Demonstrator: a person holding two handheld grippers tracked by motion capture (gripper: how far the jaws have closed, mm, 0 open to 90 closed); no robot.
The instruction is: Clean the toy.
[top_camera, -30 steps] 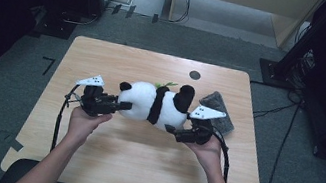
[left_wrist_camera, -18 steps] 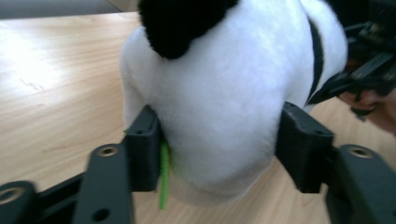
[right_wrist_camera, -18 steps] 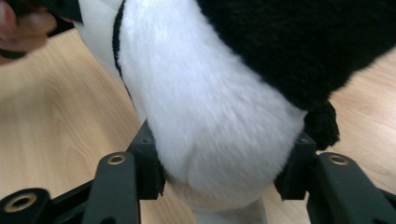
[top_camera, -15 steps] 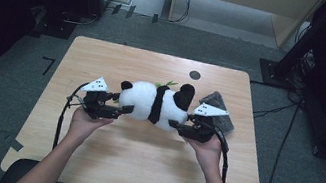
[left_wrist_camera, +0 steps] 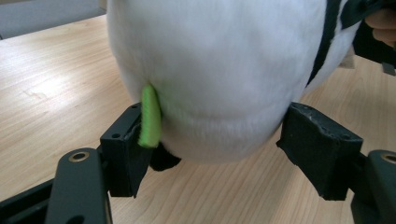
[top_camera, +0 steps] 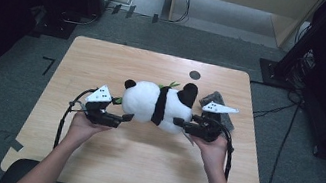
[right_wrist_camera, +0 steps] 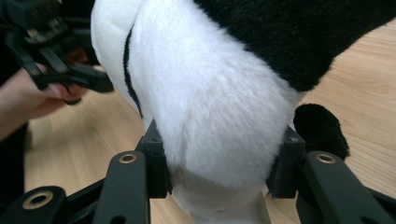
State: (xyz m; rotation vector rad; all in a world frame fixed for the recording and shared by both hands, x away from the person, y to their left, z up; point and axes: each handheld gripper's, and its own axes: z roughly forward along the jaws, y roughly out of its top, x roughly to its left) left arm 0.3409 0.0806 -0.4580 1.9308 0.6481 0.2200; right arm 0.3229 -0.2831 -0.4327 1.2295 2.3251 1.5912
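Black jaws of right claw (right_wrist_camera: 219,179) clamp white plush of panda toy (top_camera: 161,105); left claw (left_wrist_camera: 219,154) spread, jaws flanking panda's white end, green leaf piece (left_wrist_camera: 150,116) against one jaw. Since half second ago: both claws shifted little, panda in much same spot mid-tabletop (top_camera: 137,168). Dark grey object (top_camera: 216,106) behind right claw partly covered, unclear what. Panda's face not visible.

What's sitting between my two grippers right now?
The plush panda spans the whole stretch between the left gripper and the right gripper, lying on the table. The high view shows it.
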